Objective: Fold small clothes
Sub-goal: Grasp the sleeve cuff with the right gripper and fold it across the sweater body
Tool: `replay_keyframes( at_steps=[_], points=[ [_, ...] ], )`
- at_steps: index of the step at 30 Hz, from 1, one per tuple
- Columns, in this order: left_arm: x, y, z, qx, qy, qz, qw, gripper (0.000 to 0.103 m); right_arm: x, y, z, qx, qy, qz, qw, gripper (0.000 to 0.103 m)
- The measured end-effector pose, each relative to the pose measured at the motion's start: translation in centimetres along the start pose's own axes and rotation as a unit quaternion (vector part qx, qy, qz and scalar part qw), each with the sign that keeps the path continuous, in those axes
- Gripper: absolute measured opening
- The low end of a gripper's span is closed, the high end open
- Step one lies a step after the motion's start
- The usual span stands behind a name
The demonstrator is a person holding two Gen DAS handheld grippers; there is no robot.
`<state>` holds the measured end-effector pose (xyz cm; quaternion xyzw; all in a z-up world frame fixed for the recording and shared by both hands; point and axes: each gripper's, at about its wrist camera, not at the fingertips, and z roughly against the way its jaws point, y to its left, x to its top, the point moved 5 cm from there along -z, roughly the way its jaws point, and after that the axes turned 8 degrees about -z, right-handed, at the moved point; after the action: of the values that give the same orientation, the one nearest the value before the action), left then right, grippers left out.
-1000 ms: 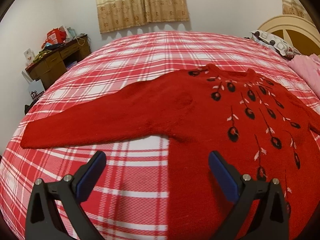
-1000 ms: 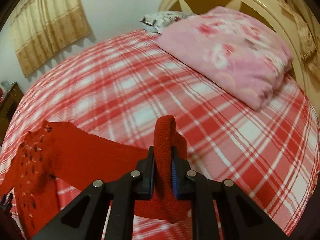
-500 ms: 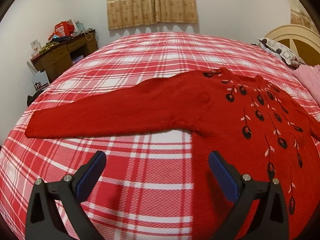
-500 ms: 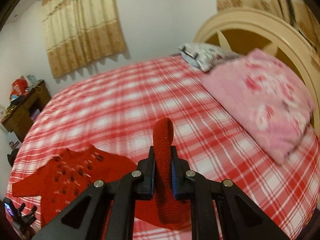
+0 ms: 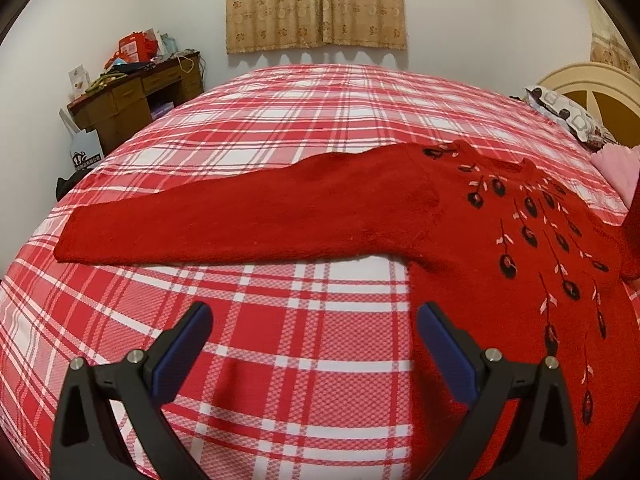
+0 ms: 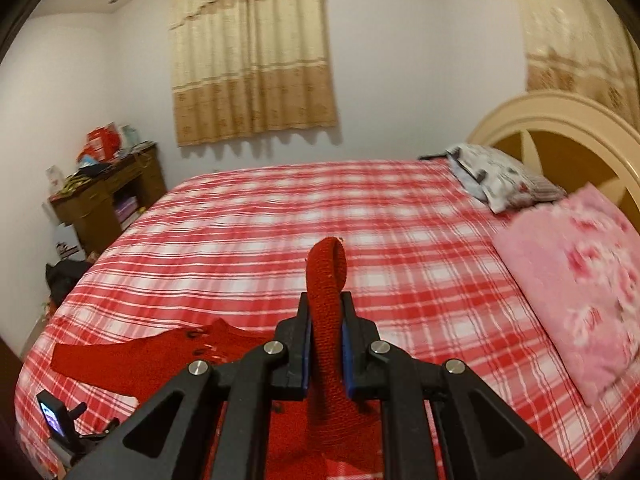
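Right sleeve lifted for the fold

The right hand-held gripper point(image 6: 326, 354) is clamped on the sweater's point(image 5: 500, 248) cuff point(image 6: 328, 276); the body lies at its 8 o'clock on the bed point(image 5: 320, 120). The left hand-held gripper point(image 5: 314, 342), jaws apart, has the other sleeve point(image 5: 240, 220) at 12 o'clock, lying crosswise.

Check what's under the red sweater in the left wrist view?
The red sweater lies flat on the plaid bedspread, its long sleeve stretched out left. Only plaid shows around its edges. Whatever is beneath the knit itself is covered.
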<state>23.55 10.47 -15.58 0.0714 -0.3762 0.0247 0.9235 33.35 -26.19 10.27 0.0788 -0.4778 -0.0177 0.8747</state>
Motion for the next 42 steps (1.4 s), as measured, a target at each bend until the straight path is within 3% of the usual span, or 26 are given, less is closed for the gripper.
replay_keyframes(
  at_steps=[7, 14, 22, 29, 34, 36, 37, 38, 42],
  points=[
    [-0.4, 0.9, 0.1, -0.004, 0.0, 0.01, 0.9999, 0.103, 1.4, 7.6, -0.3, 0.045, -0.009, 0.049, 0.998, 0.011],
    [-0.8, 1.8, 0.0, -0.006, 0.003, 0.024, 0.9997, 0.103, -0.6, 15.2, -3.0, 0.079, 0.007, 0.105, 0.991, 0.011],
    [-1.5, 2.9, -0.4, -0.008, 0.012, 0.038, 0.9992, 0.103, -9.0, 22.6, -10.5, 0.115, 0.076, 0.149, 0.979, 0.011],
    [-2.2, 3.2, -0.8, -0.005, 0.022, 0.041, 0.9989, 0.103, -17.9, 25.6, -18.4, 0.12, 0.15, 0.147, 0.97, 0.011],
    [-2.4, 3.5, -0.9, 0.001, 0.028, 0.039, 0.9988, 0.103, -22.8, 26.8, -21.1, 0.171, 0.213, 0.148, 0.951, 0.012],
    [-2.3, 3.5, -0.9, 0.002, 0.029, 0.037, 0.9989, 0.103, -23.1, 26.4, -20.9, 0.189, 0.221, 0.144, 0.946, 0.036],
    [-2.2, 3.5, -0.8, 0.006, 0.027, 0.036, 0.999, 0.103, -23.0, 25.5, -20.4, 0.206, 0.227, 0.132, 0.943, 0.063],
    [-2.1, 3.5, -0.7, 0.008, 0.025, 0.034, 0.9991, 0.103, -22.7, 24.5, -19.8, 0.217, 0.224, 0.119, 0.943, 0.07],
    [-0.8, 2.7, -0.4, -0.009, 0.017, 0.028, 0.9994, 0.103, -22.0, 19.9, -17.6, 0.203, 0.209, 0.1, 0.951, 0.07]
  ],
)
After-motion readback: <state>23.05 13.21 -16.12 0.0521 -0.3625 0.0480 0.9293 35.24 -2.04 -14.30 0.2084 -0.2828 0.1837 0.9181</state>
